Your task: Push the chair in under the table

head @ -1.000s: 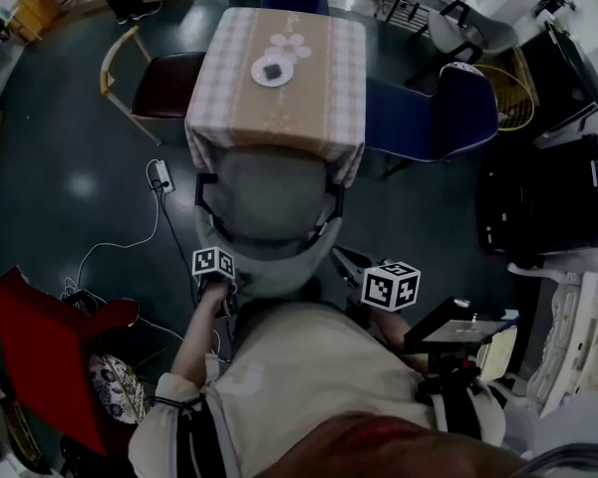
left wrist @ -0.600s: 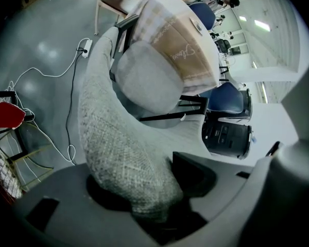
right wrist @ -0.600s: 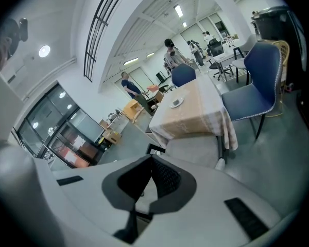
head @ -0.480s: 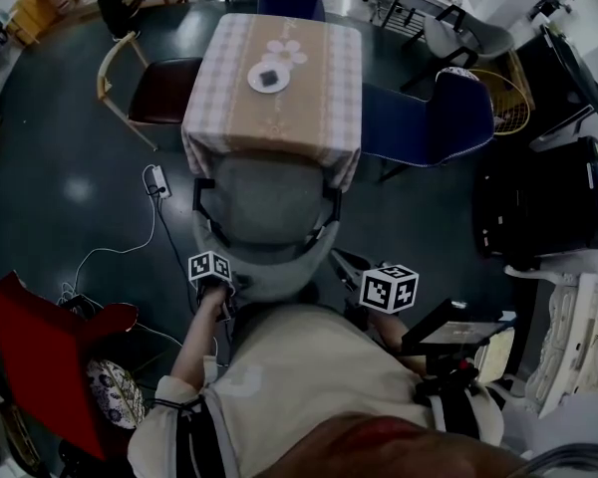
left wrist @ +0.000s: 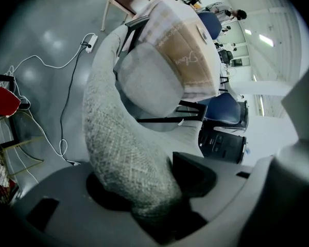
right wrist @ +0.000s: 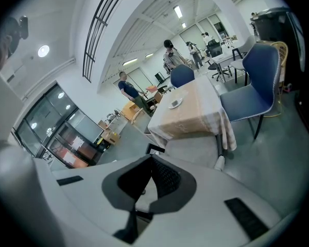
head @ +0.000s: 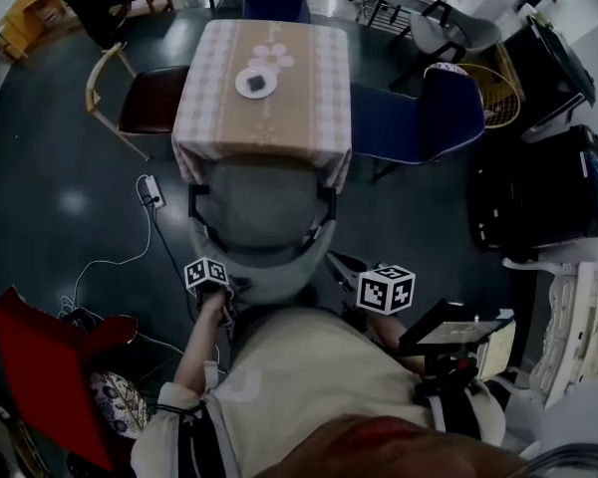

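Chair (left wrist: pixel 126 153) of coarse woven grey cloth, rough and matt, surface (head: pixel 314 118) draped in soft checked cloth, floor (head: pixel 70 202) smooth, faintly glossy

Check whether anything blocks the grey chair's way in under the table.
Nothing visible does. The grey chair faces the table squarely, its seat at the hanging cloth. The blue chair on the right and the wooden chair stand at other sides. Under the cloth is hidden.

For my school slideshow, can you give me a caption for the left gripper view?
Left gripper clamped on the grey chair's backrest, with the cloth-covered table just ahead.
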A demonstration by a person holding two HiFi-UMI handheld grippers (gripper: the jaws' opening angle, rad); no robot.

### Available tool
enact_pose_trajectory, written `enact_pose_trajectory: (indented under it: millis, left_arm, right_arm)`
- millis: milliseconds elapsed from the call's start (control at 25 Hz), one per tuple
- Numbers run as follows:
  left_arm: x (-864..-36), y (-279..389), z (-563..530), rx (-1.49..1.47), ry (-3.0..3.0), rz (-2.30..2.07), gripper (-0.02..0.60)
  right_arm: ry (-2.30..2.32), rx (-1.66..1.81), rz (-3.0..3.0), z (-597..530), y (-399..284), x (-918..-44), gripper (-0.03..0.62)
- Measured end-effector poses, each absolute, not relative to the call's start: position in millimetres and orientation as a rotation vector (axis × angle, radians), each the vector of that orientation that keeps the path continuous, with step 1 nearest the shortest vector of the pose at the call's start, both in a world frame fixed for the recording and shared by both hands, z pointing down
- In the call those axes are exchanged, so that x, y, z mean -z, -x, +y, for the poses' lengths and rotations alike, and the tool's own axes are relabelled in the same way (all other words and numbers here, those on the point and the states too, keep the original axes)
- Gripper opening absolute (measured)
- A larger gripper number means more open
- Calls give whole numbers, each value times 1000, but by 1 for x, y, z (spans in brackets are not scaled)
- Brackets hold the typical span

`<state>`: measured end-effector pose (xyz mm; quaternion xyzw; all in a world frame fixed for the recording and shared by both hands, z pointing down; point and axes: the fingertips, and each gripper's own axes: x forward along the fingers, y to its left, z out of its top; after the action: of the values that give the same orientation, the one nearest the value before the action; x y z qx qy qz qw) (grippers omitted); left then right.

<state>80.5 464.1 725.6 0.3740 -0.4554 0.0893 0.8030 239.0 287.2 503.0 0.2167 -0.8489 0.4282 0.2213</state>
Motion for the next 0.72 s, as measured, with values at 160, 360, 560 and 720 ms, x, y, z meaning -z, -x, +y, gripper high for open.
enact_pose_trajectory:
  millis: [160, 360, 560, 720]
  left_arm:
    - [-730, -81, 459, -174, -785, -981, 243]
    - [-730, -84, 458, -156, -773, -991, 242]
    - [-729, -91, 449, -143, -771, -983, 242]
    - [-728, -90, 454, -121, -759, -980, 242]
  right_arm:
    - [-625, -1192, -2344, 284, -245, -506, 11]
    - [-618, -1206, -2335, 285, -249, -508, 11]
    - [-639, -1204, -2331, 282, -257, -505, 11]
    - [-653, -1211, -2318, 288, -259, -506, 11]
